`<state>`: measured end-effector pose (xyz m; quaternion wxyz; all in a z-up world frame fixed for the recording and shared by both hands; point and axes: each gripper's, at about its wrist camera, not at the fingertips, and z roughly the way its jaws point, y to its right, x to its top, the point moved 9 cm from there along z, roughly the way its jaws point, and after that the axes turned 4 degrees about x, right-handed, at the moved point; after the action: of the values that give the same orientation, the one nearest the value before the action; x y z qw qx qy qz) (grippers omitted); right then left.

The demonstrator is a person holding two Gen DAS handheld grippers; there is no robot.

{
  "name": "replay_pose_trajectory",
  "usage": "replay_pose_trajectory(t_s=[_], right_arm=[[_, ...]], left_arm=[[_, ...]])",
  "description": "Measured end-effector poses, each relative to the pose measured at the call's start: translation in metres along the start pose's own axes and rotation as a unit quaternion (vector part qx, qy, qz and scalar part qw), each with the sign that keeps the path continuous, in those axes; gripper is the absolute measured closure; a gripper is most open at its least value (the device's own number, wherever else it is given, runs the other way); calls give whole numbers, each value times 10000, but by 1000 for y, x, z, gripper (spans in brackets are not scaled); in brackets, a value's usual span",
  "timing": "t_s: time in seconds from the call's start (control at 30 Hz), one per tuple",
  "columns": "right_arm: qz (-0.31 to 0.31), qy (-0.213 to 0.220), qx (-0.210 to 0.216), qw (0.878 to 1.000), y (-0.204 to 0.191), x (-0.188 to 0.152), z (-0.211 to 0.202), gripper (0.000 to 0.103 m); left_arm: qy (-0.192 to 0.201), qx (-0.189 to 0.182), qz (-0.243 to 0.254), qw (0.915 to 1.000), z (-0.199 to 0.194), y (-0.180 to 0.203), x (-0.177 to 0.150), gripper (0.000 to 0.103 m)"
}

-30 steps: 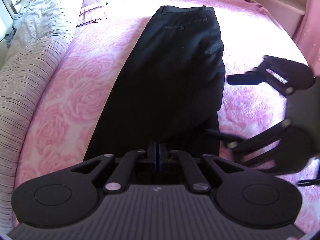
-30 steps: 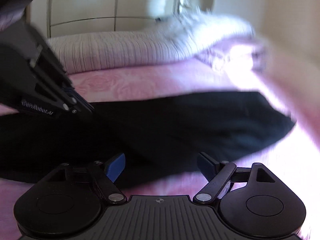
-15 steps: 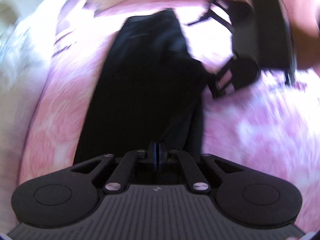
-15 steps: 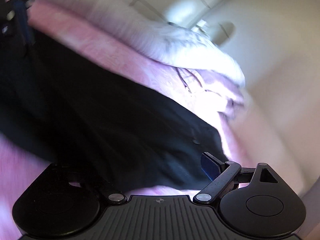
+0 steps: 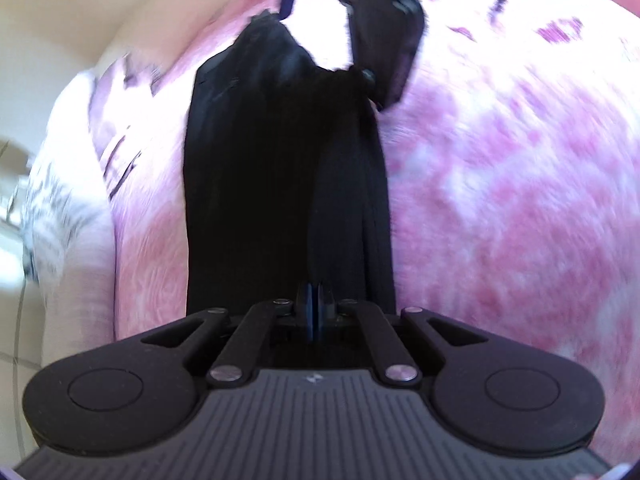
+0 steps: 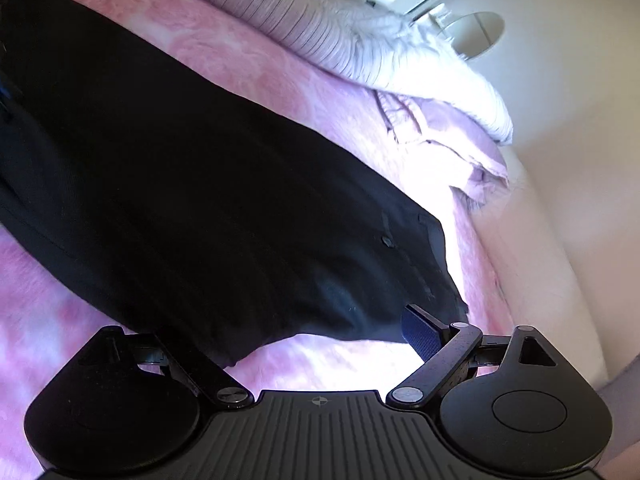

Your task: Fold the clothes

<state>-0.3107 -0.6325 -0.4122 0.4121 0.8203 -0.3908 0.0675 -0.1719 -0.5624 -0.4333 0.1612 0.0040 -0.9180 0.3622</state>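
Black trousers [image 5: 280,184] lie lengthwise on the pink rose-patterned bedspread [image 5: 500,200]. My left gripper [image 5: 314,304] is shut at their near leg end, and the cloth runs straight up from its fingertips. Blurred at the far waist end hangs my right gripper [image 5: 384,40]. In the right wrist view the trousers [image 6: 200,184] fill the left and middle, with a back-pocket button near the waistband. There my right gripper [image 6: 320,344] stands open, the waist corner lying between its fingers. Its blue-padded right finger [image 6: 420,334] is clear; the left finger is partly behind the cloth.
A striped grey-white duvet [image 6: 360,40] is bunched along the far side of the bed. A crumpled lilac garment [image 6: 452,136] lies beside it near the cream headboard [image 6: 540,260]. Bare pink bedspread spreads to the right of the trousers in the left wrist view.
Both views have rolled. The right gripper moved from beside the trouser legs up to the waist end. The left gripper stayed shut at the leg end and sank closer to the bed.
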Motion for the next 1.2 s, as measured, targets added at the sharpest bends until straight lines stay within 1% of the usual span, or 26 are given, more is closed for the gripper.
replay_pose_trajectory(t_s=[0.1, 0.17, 0.23, 0.3, 0.4, 0.47, 0.5, 0.57, 0.6, 0.67, 0.73, 0.77, 0.83, 0.93, 0.97, 1.0, 1.03, 1.07, 1.13, 1.2], right_arm=[[-168, -411, 351, 9984, -1, 4, 6, 14], [-427, -679, 618, 9949, 0, 9, 12, 14], [-611, -886, 845, 9906, 2, 14, 15, 14], [-735, -956, 940, 9882, 4, 16, 22, 14], [-549, -794, 943, 9908, 2, 3, 29, 14], [-388, -444, 759, 9954, 5, -3, 21, 14], [-324, -229, 622, 9973, 5, -6, 15, 14], [-237, 182, 326, 9990, 7, -11, 2, 14], [-232, 348, 205, 9989, 7, -14, -4, 14], [-457, 608, 60, 9971, 1, -18, -14, 14], [-653, 809, 8, 9946, -6, -23, -22, 14], [-660, 788, 101, 9946, -9, -28, -23, 14], [-524, 561, 365, 9964, -10, -40, -21, 14], [81, 33, 791, 9968, -7, -62, -28, 14], [475, -140, 940, 9943, 2, -69, -29, 14], [930, -304, 1075, 9894, 15, -76, -29, 14], [1376, -429, 1161, 9827, 30, -82, -28, 14], [1875, -523, 1236, 9730, 48, -88, -26, 14], [2787, -578, 1413, 9482, 84, -94, -18, 14], [3577, -556, 1578, 9187, 120, -97, -5, 14]], left_arm=[[-73, 27, 266, 9996, 4, 12, -3, 101], [-82, 101, 334, 9994, 4, 15, -4, 101], [-129, 116, 292, 9994, 5, 15, -6, 101], [-176, 93, 236, 9995, 5, 16, -8, 100], [-162, -5, 289, 9995, -1, 19, -12, 99], [-184, -66, 255, 9995, -7, 21, -18, 97], [-212, -99, 230, 9995, -11, 23, -21, 94], [-312, -142, 132, 9993, -19, 26, -31, 92], [-391, -162, 69, 9991, -22, 27, -36, 91], [-550, -178, -99, 9983, -28, 29, -47, 91], [-666, -173, -232, 9974, -34, 30, -57, 91], [-714, -162, -305, 9969, -38, 30, -62, 91], [-796, -146, -538, 9953, -44, 27, -67, 91], [-850, -108, -874, 9925, -51, 18, -68, 91], [-845, -89, -976, 9916, -53, 15, -66, 91], [-828, -69, -1073, 9907, -56, 9, -64, 91], [-792, -48, -1150, 9902, -59, 4, -59, 89], [-749, -28, -1205, 9899, -60, -1, -53, 88], [-683, -18, -1331, 9887, -57, -9, -34, 84], [-627, -16, -1469, 9872, -54, -17, -15, 82]])
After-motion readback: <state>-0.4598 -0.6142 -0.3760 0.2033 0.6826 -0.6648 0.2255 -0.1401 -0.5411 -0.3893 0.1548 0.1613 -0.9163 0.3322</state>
